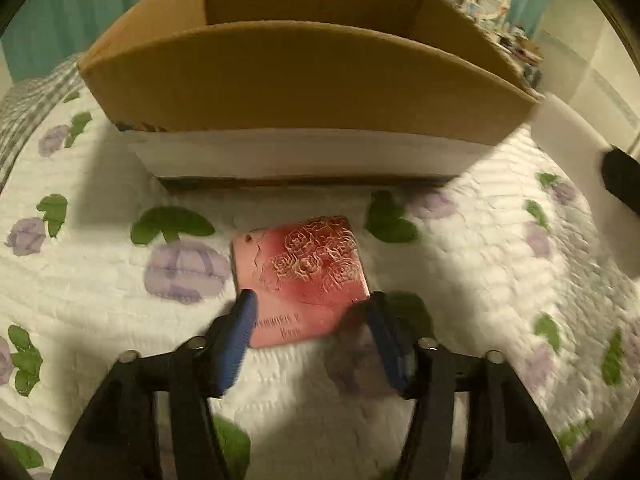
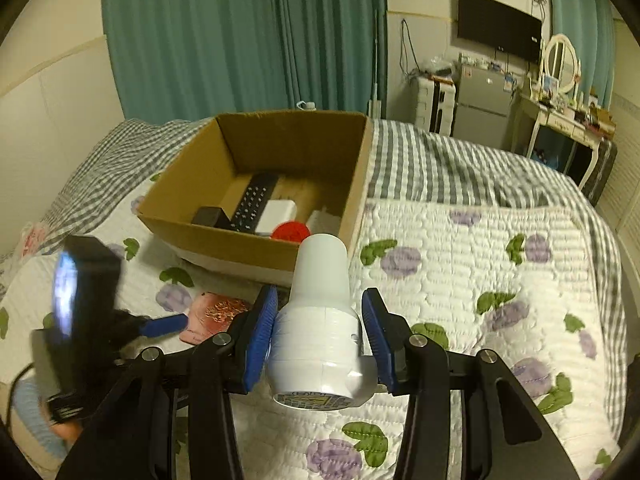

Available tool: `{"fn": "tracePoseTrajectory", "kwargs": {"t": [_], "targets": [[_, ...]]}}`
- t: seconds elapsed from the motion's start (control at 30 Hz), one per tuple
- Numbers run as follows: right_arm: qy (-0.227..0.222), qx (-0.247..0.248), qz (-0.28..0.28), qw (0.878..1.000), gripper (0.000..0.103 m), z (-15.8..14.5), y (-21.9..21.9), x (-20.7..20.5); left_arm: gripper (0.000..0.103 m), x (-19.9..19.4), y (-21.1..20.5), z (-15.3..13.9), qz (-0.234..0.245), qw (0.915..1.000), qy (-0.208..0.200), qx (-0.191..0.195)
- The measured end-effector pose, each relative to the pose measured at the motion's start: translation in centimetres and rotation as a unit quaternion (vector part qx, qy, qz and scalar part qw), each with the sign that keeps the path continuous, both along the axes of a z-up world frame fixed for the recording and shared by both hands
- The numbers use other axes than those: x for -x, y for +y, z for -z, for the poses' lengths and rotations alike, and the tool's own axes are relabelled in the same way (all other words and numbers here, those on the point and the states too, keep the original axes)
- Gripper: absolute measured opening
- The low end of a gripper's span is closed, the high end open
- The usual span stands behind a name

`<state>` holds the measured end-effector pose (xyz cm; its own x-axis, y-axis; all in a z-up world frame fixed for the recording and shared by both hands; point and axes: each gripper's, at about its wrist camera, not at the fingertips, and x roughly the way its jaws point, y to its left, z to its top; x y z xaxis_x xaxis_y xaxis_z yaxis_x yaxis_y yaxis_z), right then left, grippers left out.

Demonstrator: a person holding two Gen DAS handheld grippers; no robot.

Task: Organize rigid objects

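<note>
A pink card [image 1: 304, 276] with embossed roses lies on the flowered quilt in front of a cardboard box [image 1: 304, 88]. My left gripper [image 1: 310, 306] is open, its blue fingers on either side of the card's near end. In the right wrist view my right gripper [image 2: 318, 312] is shut on a white plastic bottle [image 2: 318, 320], held above the quilt near the box [image 2: 256, 240]. The box holds a black remote [image 2: 252, 204], a white block [image 2: 276, 212], a red round thing [image 2: 290, 232] and a dark block [image 2: 208, 216]. The card [image 2: 212, 316] and left gripper [image 2: 160, 326] show at the left.
The quilt [image 2: 480, 280] covers a bed with a grey checked sheet [image 2: 440, 160]. Teal curtains [image 2: 240, 40] hang behind. A small fridge [image 2: 480, 100], a wall screen [image 2: 498, 26] and a dresser with mirror [image 2: 560, 80] stand at the far right.
</note>
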<state>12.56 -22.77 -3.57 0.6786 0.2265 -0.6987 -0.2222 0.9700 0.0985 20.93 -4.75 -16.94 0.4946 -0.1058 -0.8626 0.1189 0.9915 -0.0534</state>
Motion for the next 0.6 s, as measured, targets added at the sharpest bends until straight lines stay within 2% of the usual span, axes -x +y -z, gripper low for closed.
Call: {"fn": "tracePoseTrajectory", "kwargs": {"t": [0.1,0.2,0.27,0.43,0.6], "targets": [[0.010,-0.009,0.002,1.000,0.044,0.7,-0.5,-0.3,0.079,-1.7,-0.6,2.0,-0.016,0.9995,0.026,-0.010],[0.012,-0.013,-0.001,1.000,0.044,0.9,-0.6,-0.4,0.076,-1.8,-1.6,2.4,-0.012,0.9993,0.005,-0.035],[0.012,-0.013,0.000,1.000,0.044,1.0,-0.7,-0.4,0.074,-1.6,-1.7,2.2,-0.010,0.9993,0.000,-0.035],[0.005,-0.009,0.004,1.000,0.044,0.4,-0.6,0.0,0.073,0.4,-1.3,0.5,-0.007,0.9994,-0.024,-0.026],[-0.015,-0.002,0.005,1.000,0.044,-1.2,-0.2,0.8,0.073,3.2,-1.1,-3.2,0.002,0.9979,-0.065,-0.010]]}}
